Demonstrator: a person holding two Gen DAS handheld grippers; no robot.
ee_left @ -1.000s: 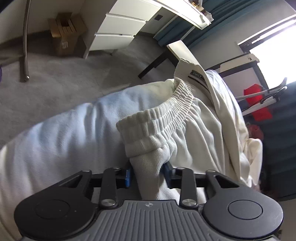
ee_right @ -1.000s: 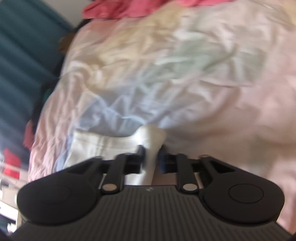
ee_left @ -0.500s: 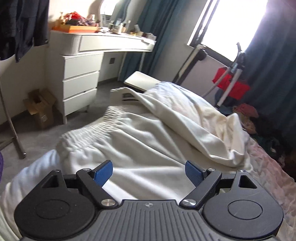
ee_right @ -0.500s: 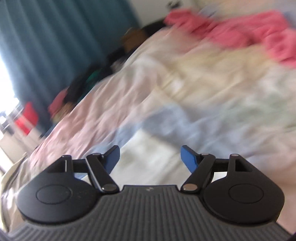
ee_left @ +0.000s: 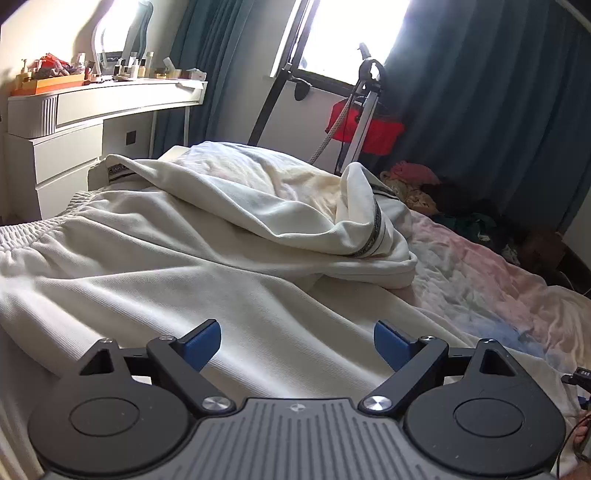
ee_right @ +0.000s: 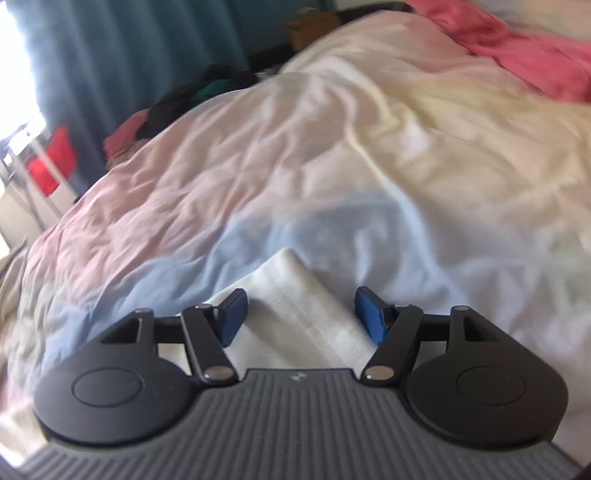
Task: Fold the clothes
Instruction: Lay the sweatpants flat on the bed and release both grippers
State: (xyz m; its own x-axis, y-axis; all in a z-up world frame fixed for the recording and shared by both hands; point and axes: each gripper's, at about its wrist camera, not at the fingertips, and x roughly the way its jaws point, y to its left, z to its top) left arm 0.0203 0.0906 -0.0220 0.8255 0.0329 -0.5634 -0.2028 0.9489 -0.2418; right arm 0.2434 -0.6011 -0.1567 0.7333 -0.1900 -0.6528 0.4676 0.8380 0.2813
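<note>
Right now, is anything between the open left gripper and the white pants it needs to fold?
Nothing visible blocks it. The left gripper hangs open directly over the white pants. The cream garment lies heaped on their far side, beyond the fingers.

This is a bedroom in a home. A bed (ee_right: 332,155) with a rumpled pastel cover fills the near ground, with clothes (ee_left: 207,258) lying on it. At far left stands a white dressing table (ee_left: 92,110) with drawers, crowded with bottles (ee_left: 140,66). Dark teal curtains (ee_left: 480,92) frame a bright window (ee_left: 351,33), and a pink blanket (ee_right: 524,55) lies at the bed's far right.
</note>
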